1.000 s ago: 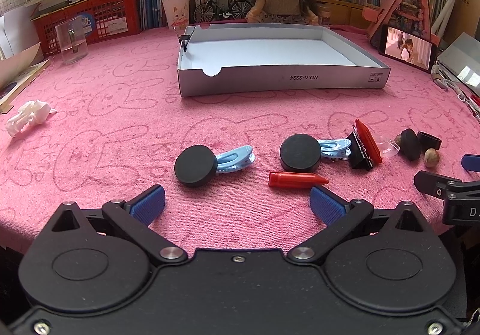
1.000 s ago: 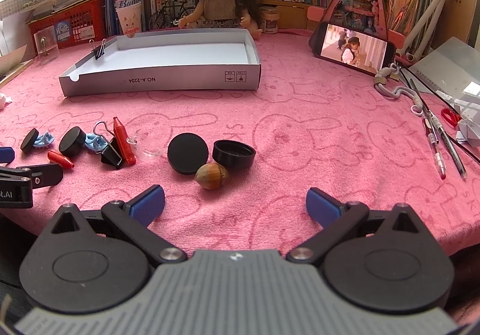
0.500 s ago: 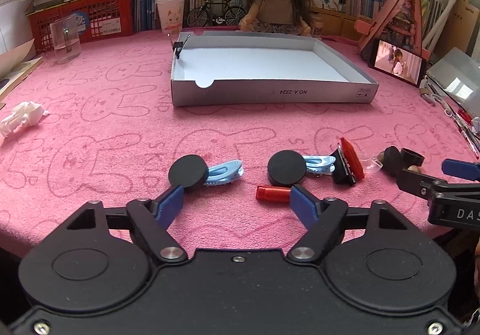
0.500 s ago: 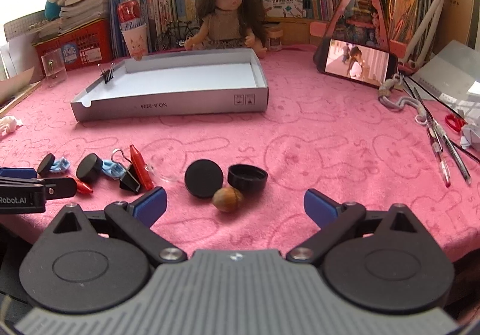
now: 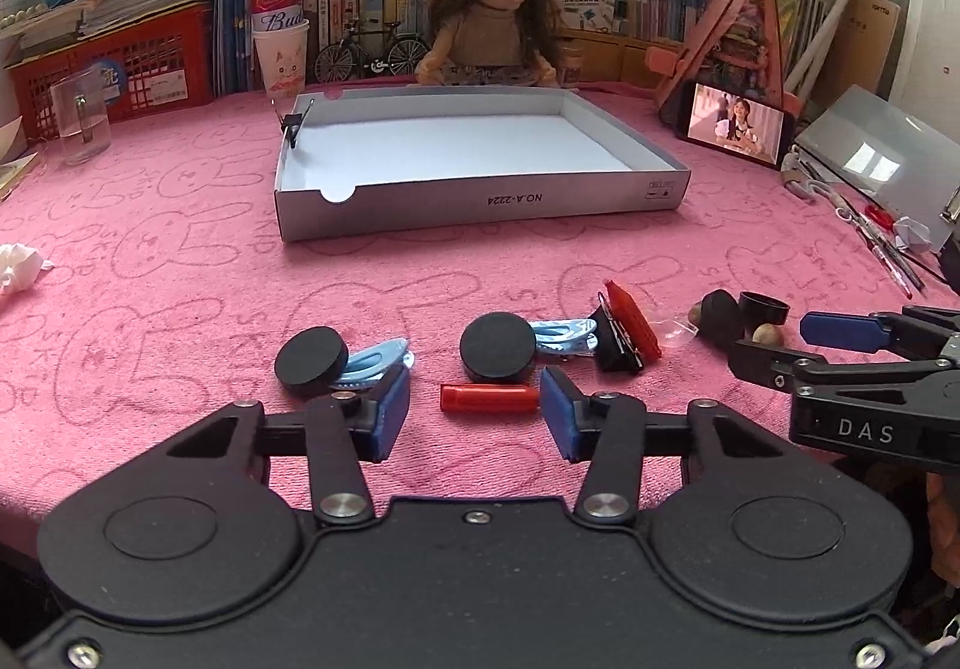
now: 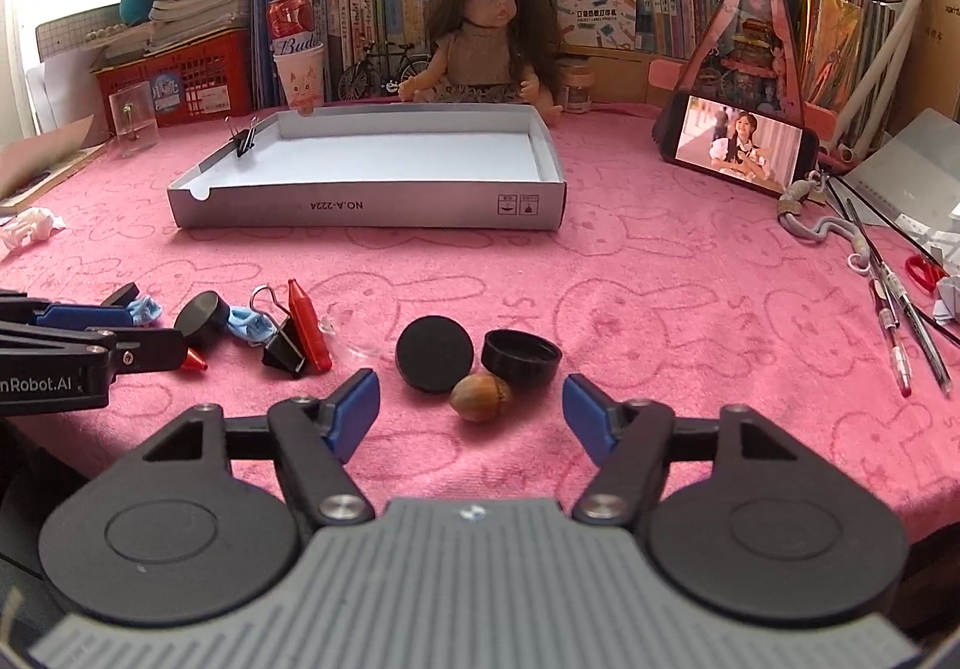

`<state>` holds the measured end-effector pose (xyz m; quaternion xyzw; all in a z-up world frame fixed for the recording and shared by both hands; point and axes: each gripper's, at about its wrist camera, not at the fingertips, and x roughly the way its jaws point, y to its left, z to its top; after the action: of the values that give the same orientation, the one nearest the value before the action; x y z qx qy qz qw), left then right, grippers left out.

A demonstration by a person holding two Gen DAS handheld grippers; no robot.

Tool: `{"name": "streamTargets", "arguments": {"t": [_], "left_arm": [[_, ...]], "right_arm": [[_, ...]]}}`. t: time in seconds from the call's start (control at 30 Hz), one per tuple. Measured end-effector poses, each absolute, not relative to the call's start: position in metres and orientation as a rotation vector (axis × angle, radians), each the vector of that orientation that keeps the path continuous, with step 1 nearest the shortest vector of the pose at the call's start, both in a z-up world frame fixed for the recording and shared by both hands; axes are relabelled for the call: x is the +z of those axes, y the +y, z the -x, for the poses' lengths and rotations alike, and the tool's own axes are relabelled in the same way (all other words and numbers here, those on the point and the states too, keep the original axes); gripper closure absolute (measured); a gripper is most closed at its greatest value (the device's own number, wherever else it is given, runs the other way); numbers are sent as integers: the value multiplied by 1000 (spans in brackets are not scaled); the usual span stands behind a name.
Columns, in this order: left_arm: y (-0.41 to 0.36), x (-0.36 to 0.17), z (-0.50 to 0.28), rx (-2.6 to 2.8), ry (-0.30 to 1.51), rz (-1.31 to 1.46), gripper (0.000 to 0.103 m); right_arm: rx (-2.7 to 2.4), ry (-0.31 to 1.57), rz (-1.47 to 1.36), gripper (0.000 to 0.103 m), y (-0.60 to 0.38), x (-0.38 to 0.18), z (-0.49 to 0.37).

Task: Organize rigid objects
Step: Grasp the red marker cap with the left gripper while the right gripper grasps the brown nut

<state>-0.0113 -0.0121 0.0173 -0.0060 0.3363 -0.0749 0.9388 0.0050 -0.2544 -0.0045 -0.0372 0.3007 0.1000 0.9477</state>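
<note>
Small objects lie in a row on the pink cloth before an empty grey cardboard tray [image 5: 480, 201]. My left gripper [image 5: 474, 411] is open with a red crayon piece [image 5: 489, 399] lying between its blue pads; behind it are two black discs [image 5: 312, 360] [image 5: 497, 348], each beside a blue clip. My right gripper [image 6: 471, 411] is open just before a brown nut [image 6: 480, 396], a black disc [image 6: 433, 352] and a black cap [image 6: 521, 356]. A black binder clip with a red crayon [image 6: 306, 333] lies to their left.
A doll [image 6: 480, 33], books, a red basket [image 6: 192, 75] and a can stand behind the tray. A phone [image 6: 741, 144] leans at the right. Pens and scissors [image 6: 900, 321] lie at the far right. A clear cup [image 5: 81, 120] and crumpled tissue [image 5: 21, 267] are at the left.
Both grippers have narrowed their opening and pulled back and up a little. The left pads now flank the red crayon piece. No object has moved.
</note>
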Motion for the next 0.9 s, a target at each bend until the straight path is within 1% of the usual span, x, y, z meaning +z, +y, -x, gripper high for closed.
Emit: {"name": "streamTargets", "arguments": {"t": [0.1,0.13,0.2,0.53,0.6,0.63,0.73,0.9], "left_arm": [[-14,15,9,-140,694,2,56],[-15,14,8,-138,695,-1,56],[-16,13,7,-140,698,-7,56],[-34,5,6,-154,684,-66,54],[-35,5,6,-149,681,-64,56],[-35,5,5,-148,678,-66,60],[-35,5,6,-153,676,-68,61],[-35,9,10,-179,665,-47,61]], "right_arm": [[215,613,100,41,-254,-6,-5],[218,614,107,42,-254,-7,-5],[220,616,114,47,-253,-8,-5],[232,615,123,57,-251,-10,-8],[236,612,124,65,-250,-10,-7],[237,611,126,68,-249,-10,-6],[235,603,133,75,-248,-9,-6],[280,606,80,76,-252,-6,-5]]}}
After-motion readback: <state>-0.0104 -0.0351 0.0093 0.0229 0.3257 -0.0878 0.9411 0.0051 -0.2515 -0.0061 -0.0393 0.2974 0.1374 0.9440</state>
